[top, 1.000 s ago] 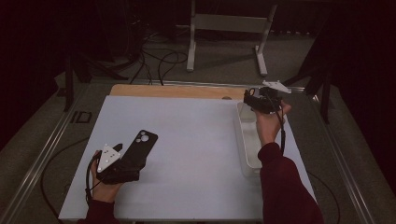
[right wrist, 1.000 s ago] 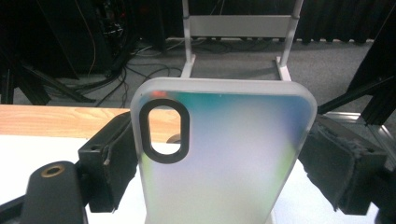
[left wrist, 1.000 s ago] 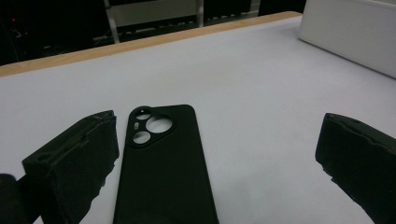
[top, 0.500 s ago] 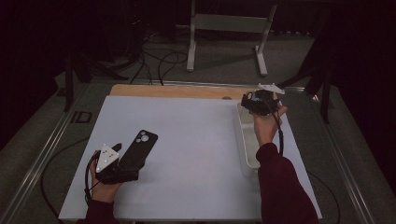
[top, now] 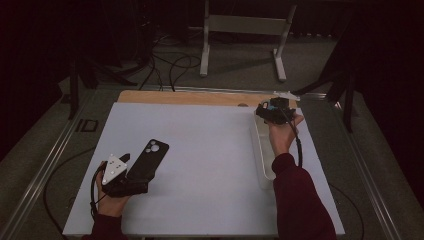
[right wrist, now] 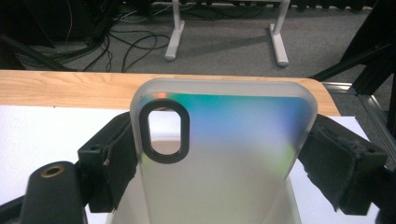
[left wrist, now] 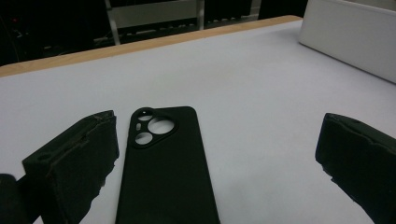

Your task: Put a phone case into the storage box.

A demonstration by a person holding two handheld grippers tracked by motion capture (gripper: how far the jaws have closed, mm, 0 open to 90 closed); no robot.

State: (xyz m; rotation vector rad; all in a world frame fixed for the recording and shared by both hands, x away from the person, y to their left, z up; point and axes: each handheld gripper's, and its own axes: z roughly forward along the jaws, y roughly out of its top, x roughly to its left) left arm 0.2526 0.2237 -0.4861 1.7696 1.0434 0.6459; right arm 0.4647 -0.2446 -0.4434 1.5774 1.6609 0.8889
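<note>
A black phone case (top: 149, 159) lies flat on the white table, camera cut-outs pointing away from me. My left gripper (top: 135, 167) rests at its near end. In the left gripper view the black phone case (left wrist: 163, 172) lies between the wide-apart jaws of my left gripper (left wrist: 217, 140), close to the left one, and they do not clamp it. My right gripper (top: 272, 111) hovers over the far end of a white tray (top: 261, 150). In the right gripper view my right gripper (right wrist: 222, 140) is shut on a frosted translucent phone case (right wrist: 224, 154), one jaw on each long edge.
A bare wooden strip (top: 190, 97) runs along the table's far edge. Beyond it on the floor stand a metal frame (top: 245, 30) and loose cables (top: 170, 62). The tray (left wrist: 350, 37) lies along the table's right side.
My right hand has sunk a little toward the tray's far end with the translucent case still clamped. The left gripper and the black case have stayed put.
</note>
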